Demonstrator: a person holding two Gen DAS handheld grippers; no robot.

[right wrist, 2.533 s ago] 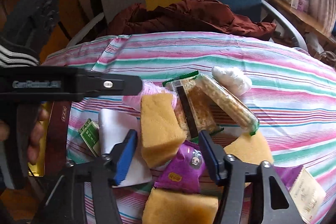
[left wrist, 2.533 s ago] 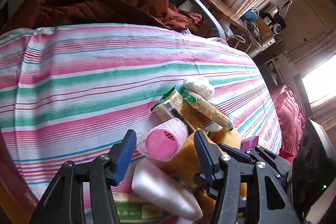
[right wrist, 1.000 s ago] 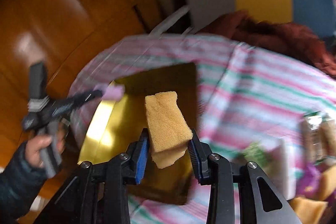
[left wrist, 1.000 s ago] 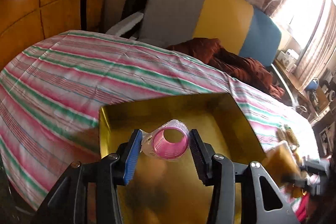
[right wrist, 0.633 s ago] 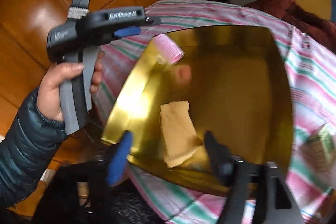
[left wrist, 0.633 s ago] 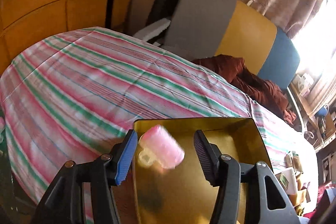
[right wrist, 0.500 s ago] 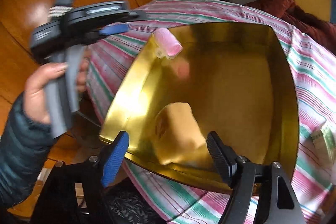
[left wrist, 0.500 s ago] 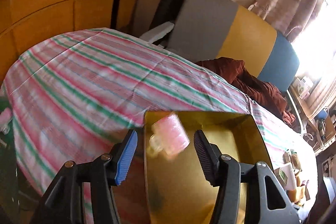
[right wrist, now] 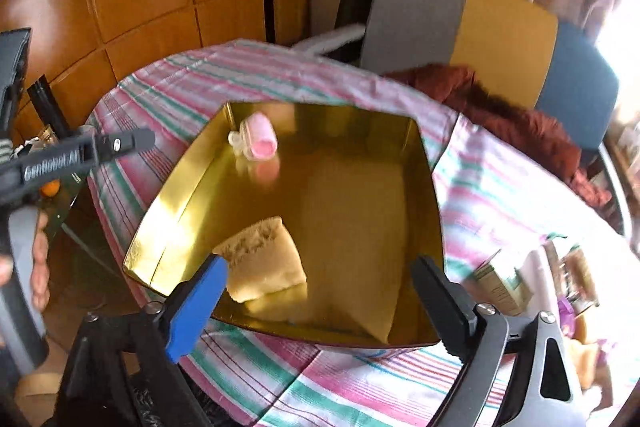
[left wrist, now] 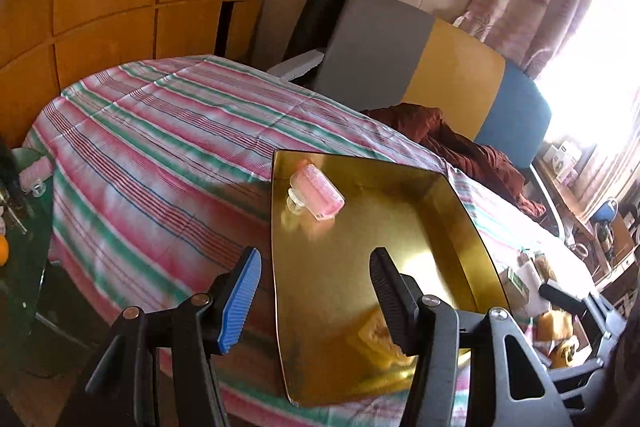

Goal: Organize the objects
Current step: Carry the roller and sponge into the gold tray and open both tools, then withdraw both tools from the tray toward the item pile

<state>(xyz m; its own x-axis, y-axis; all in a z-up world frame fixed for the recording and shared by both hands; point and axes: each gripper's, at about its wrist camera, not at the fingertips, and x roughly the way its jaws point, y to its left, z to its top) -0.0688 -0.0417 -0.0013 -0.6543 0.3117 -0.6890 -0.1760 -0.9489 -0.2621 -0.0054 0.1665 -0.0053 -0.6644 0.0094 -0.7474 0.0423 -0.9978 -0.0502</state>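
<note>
Tablecloth (right wrist: 472, 195), striped, carries everything. Gold tray (right wrist: 360, 307) sits at its near-left edge, with a yellow sponge (right wrist: 264, 259) at the front and a pink hair roller (left wrist: 318, 197) lying at the far-left corner. Left gripper (left wrist: 316, 291) and right gripper (right wrist: 320, 303) both hang above the tray, jaws wide, holding nothing. Judgement: drop step done for these two. Next move calls for swinging right to the leftover snack packs and sponges (left wrist: 554, 323).
</note>
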